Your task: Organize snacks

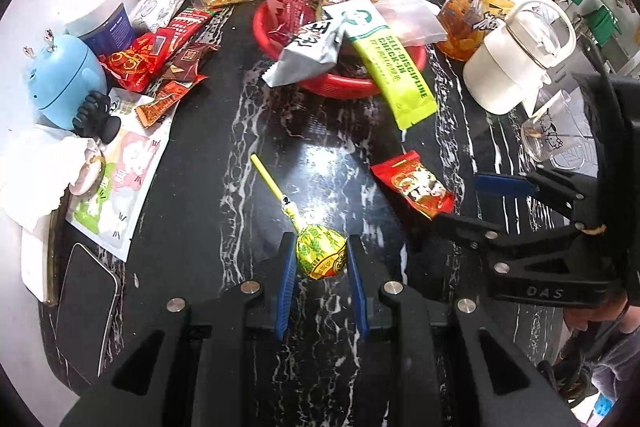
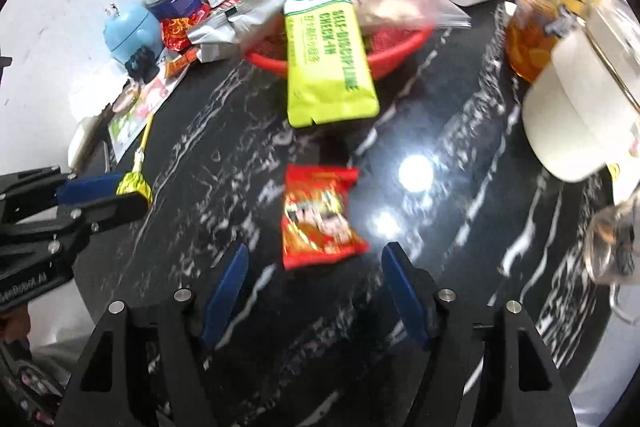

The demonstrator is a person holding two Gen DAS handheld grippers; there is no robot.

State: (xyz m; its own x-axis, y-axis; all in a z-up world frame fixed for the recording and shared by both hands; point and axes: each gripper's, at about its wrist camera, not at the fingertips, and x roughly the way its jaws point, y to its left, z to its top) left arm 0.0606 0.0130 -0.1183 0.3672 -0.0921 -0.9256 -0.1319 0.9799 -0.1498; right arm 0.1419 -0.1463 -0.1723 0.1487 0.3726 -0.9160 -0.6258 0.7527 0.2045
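My left gripper point(image 1: 320, 247) is shut on the head of a yellow-green lollipop point(image 1: 320, 257), whose yellow stick points away over the black marble table point(image 1: 224, 155). The right wrist view shows this gripper point(image 2: 100, 191) and the lollipop point(image 2: 134, 185) at the left. My right gripper point(image 2: 316, 251) is open, and a small red candy packet point(image 2: 320, 219) lies on the table just ahead of its blue pads, untouched. In the left wrist view the packet point(image 1: 414, 185) lies next to the right gripper point(image 1: 460, 203). Behind stands a red basket point(image 1: 340, 83) heaped with snacks, with a yellow-green packet point(image 1: 392, 67) hanging over its rim.
At the right are a white-lidded glass pot point(image 1: 516, 59), a jar of orange fruit point(image 1: 472, 15) and a glass cup point(image 1: 556, 135). Loose red wrappers point(image 1: 160, 59), a blue toy point(image 1: 64, 79) and a phone point(image 1: 86, 303) line the left edge.
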